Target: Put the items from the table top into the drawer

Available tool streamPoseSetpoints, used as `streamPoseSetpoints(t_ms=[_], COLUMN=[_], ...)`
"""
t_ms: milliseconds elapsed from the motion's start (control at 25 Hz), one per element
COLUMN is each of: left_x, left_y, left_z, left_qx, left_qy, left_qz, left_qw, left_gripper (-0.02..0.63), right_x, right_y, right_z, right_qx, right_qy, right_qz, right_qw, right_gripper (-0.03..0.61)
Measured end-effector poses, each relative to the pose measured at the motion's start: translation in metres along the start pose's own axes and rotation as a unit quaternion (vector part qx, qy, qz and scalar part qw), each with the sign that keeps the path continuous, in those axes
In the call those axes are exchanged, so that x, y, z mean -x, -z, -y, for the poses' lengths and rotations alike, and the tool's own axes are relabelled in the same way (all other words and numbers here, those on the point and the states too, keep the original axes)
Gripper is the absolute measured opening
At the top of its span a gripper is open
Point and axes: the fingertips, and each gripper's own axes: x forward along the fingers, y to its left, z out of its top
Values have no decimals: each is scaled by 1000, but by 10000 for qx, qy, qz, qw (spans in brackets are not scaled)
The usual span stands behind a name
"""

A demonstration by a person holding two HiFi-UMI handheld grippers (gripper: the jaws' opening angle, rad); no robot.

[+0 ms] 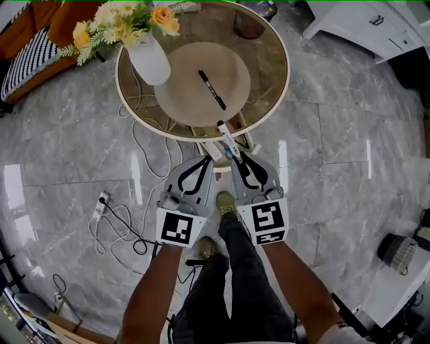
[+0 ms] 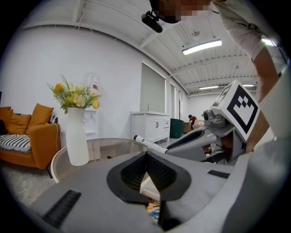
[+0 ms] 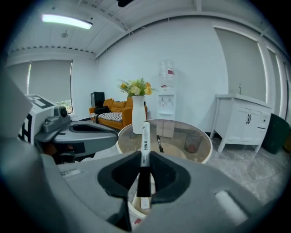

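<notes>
Currently, the right gripper [image 1: 236, 156] is clamped on a white marker [image 1: 226, 140]. In the right gripper view the pads press on both sides of the marker [image 3: 145, 136]. Its white barrel projects forward past the jaw tips and its dark end hangs below them. The left gripper [image 1: 207, 160] sits just beside the right one. In the left gripper view its jaws [image 2: 147, 154] meet at the tips with nothing between them. Both grippers are positioned at the near edge of a round glass table [image 1: 285, 67], with the held marker's tip reaching over the rim. A second item, a black marker [image 1: 212, 89], lies flat near the centre of the table top, well apart from both grippers. A white vase [image 1: 150, 59] of yellow and white flowers [image 1: 127, 20] stands upright on the left part of the table. A brownish glass [image 1: 248, 24] stands at the far edge. Directly below the jaw tips a white-edged box [image 1: 209, 150] projects from under the table rim. It is mostly hidden by the grippers, and its contents cannot be made out. On the grey marble floor to the left lie a power strip [image 1: 101, 203] and loose cables [image 1: 138, 176]. An orange sofa [image 2: 34, 136] stands beyond the table.
</notes>
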Motion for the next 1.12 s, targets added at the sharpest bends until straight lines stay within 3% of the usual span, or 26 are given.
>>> streamPoseSetpoints(t_ms=[480, 800, 1120], left_x=[51, 24, -12], left_y=[-9, 2, 53], left_z=[33, 42, 48], left_qx=[141, 96, -37], left_qy=[-121, -469, -658], left_qz=[27, 59, 137], left_qw=[9998, 9988, 9977], left_gripper=[0, 0, 0], right_x=[62, 54, 13], right_y=[37, 79, 136], right_z=[-33, -13, 14], right_qx=[179, 515, 940], right_qy=[-96, -530, -859], right_qz=[-404, -767, -1048], right_qw=[9990, 9943, 9863], right_gripper=[66, 66, 66])
